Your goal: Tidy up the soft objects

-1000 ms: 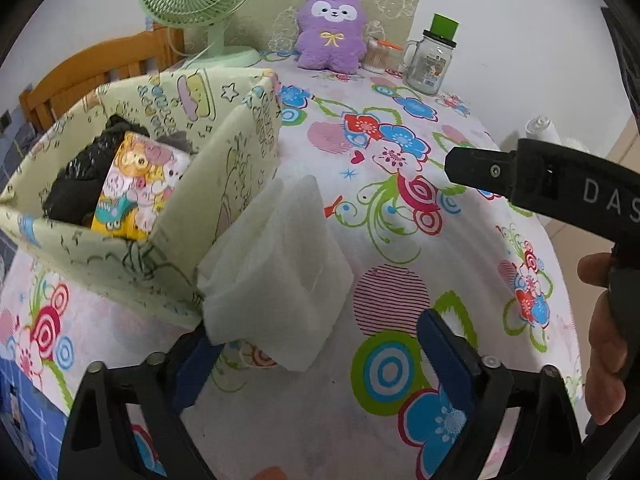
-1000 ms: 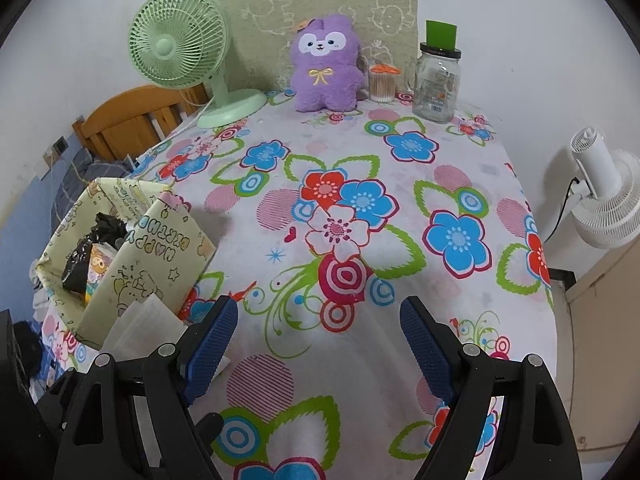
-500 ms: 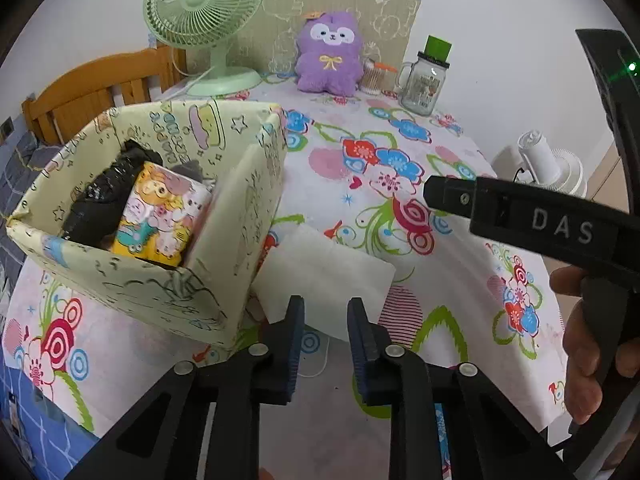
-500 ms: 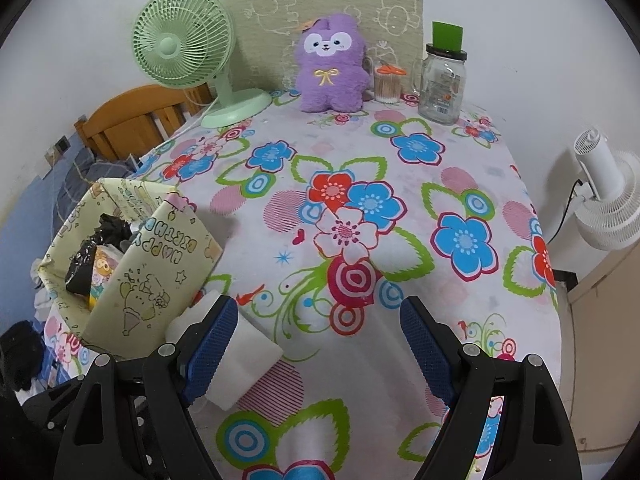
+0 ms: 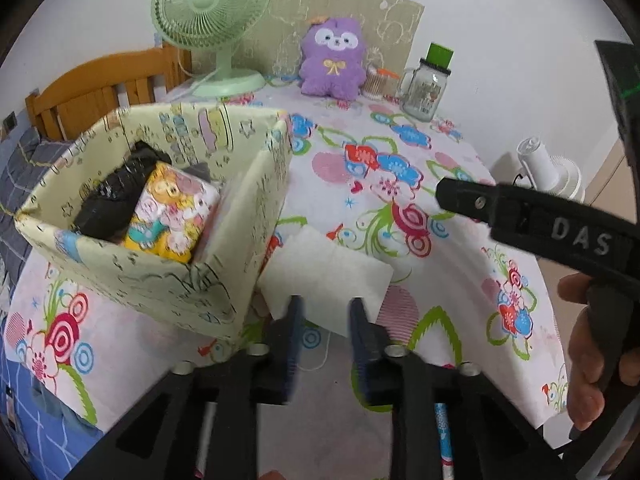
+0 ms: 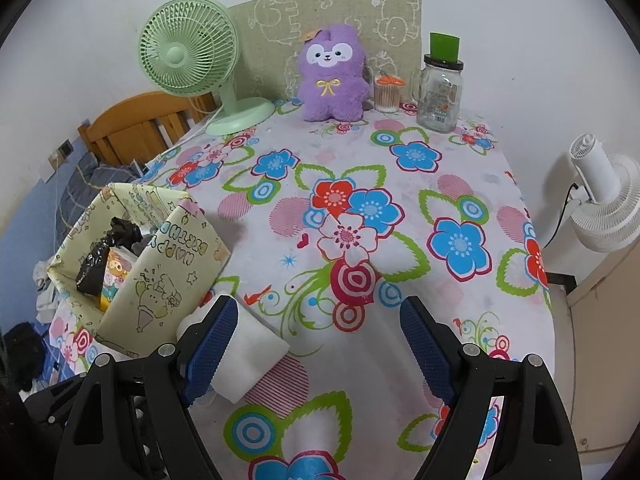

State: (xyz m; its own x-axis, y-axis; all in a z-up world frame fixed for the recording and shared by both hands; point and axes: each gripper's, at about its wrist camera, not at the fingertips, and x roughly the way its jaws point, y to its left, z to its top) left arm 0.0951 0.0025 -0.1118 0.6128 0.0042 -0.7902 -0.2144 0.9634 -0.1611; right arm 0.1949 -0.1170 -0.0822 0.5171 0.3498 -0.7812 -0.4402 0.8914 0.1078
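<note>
White pad (image 5: 326, 276) lies flat on tabletop (image 5: 400, 208), just right of gift box (image 5: 224, 264) | left gripper (image 5: 324, 320) jaws opening, nothing pinched, near pad's edge | right gripper (image 6: 316, 344) jaws wide, empty, waiting

Soft, even indoor light, faint shadows, strong fisheye curvature, dark vignetted corners, slight blur near the lens

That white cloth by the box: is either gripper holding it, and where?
Neither. The white cloth lies flat on the table; the left gripper, jaws opening, sits at its near edge without pinching it. The right gripper is open, empty.
</note>
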